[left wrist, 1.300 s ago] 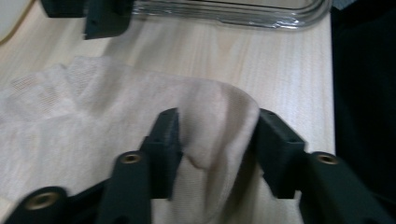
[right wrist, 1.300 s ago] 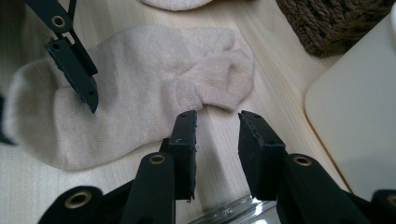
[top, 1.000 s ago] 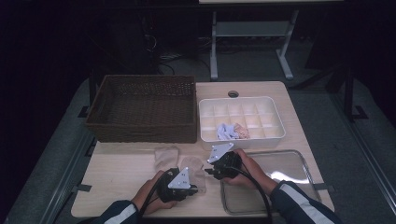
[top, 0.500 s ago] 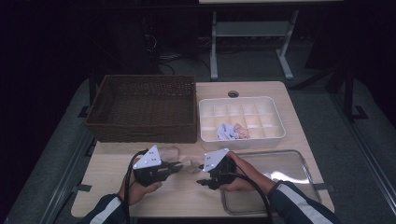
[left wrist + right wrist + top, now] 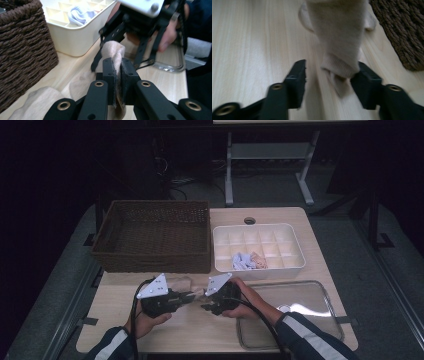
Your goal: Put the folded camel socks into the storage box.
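A beige sock (image 5: 113, 51) is pinched in my left gripper (image 5: 117, 67), which is shut on it and holds it above the wooden table. In the high view the left gripper (image 5: 192, 296) points right and faces my right gripper (image 5: 205, 301), near the table's front. The right gripper (image 5: 329, 75) is open. Its jaws have just been closing, and the sock's ribbed end (image 5: 339, 65) hangs between them, close against the right-hand jaw. The rest of the sock (image 5: 182, 282) trails toward the basket.
A brown wicker basket (image 5: 152, 232) stands at the back left. Beside it is a white compartment tray (image 5: 260, 270) holding a blue sock (image 5: 242, 261) and a pink one. A clear shallow tray (image 5: 320, 295) lies at the front right, under the right forearm.
The left gripper lifted and shifted left with the sock. The right gripper swung left from beside the clear tray until its jaws came around the sock's end.
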Demonstrator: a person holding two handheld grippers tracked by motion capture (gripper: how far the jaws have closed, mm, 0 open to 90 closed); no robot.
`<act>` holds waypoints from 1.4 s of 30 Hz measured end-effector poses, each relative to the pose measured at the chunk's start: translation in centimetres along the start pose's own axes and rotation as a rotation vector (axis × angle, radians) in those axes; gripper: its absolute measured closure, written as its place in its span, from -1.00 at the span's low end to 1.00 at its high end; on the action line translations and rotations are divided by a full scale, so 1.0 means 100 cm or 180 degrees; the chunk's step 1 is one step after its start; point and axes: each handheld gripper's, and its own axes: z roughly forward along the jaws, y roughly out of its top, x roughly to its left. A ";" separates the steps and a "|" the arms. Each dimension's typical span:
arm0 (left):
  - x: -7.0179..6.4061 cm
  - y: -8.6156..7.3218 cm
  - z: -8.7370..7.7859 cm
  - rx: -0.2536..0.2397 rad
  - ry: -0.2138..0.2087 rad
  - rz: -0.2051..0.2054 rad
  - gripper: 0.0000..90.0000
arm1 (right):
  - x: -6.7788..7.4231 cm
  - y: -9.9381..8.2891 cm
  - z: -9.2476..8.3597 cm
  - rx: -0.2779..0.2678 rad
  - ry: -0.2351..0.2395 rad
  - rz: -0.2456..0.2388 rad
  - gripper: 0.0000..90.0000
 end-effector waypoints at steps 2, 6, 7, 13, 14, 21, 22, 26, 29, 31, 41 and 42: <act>0.001 0.000 -0.001 -0.0008 0.0023 0.0010 0.87 | 0.001 0.002 0.003 0.0004 -0.0093 -0.0056 0.44; 0.004 0.000 -0.005 -0.0017 0.0125 -0.0008 0.87 | 0.000 0.001 -0.003 0.0044 -0.0049 -0.0081 0.80; 0.005 0.000 -0.006 -0.0018 0.0174 -0.0020 0.87 | 0.000 0.001 -0.007 0.0034 -0.0009 -0.0074 0.81; 0.012 -0.006 -0.008 0.0162 0.0254 -0.0087 0.87 | 0.004 -0.003 -0.038 -0.0077 0.0408 -0.0111 0.87; 0.012 -0.007 -0.007 0.0213 0.0246 -0.0090 0.86 | 0.007 -0.003 -0.043 -0.0078 0.0447 -0.0142 0.90; 0.009 -0.018 0.002 0.0471 0.0169 -0.0092 0.86 | 0.009 -0.006 -0.062 -0.0032 0.0652 -0.0005 0.97; 0.008 -0.019 0.003 0.0488 0.0176 -0.0087 0.86 | 0.008 -0.006 -0.062 -0.0038 0.0649 0.0045 0.97; 0.011 -0.021 0.005 0.0572 0.0281 -0.0079 0.86 | 0.007 -0.006 -0.059 -0.0004 0.0474 0.0025 0.61; 0.017 -0.025 0.005 0.0588 0.0322 -0.0147 0.86 | 0.004 -0.008 -0.056 -0.0022 0.0370 0.0060 0.27; 0.020 -0.026 0.005 0.0608 0.0297 -0.0188 0.86 | 0.003 -0.009 -0.053 -0.0063 0.0395 0.0088 0.10; 0.023 -0.030 0.008 0.0678 0.0308 -0.0204 0.86 | 0.010 -0.013 -0.023 0.0049 0.0305 0.0040 0.74; 0.023 -0.030 0.009 0.0689 0.0313 -0.0198 0.86 | 0.010 -0.013 -0.024 0.0007 0.0300 0.0041 0.83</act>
